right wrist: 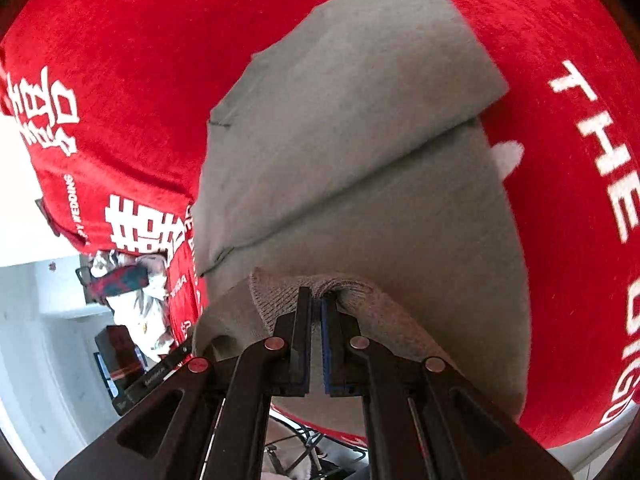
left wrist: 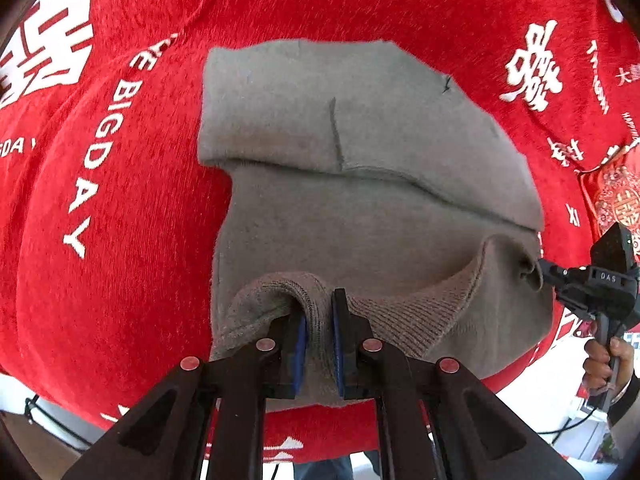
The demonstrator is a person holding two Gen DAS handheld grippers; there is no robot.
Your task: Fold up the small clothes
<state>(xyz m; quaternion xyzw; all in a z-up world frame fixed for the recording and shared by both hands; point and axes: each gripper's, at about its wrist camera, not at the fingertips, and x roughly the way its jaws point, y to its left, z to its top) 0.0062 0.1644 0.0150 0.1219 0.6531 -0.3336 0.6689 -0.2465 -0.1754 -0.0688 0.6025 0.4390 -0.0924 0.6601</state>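
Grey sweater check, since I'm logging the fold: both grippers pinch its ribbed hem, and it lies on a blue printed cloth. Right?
Not quite: the cloth under the grey sweater is red, as both wrist views show. The left gripper and right gripper do pinch its ribbed hem.

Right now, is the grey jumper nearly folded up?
About halfway, I think. Done: one part of the grey jumper already lies folded flat on the red cloth. In hand: the left gripper and right gripper each pinch its ribbed hem, lifted off the cloth. Left: laying that hem over and letting go.
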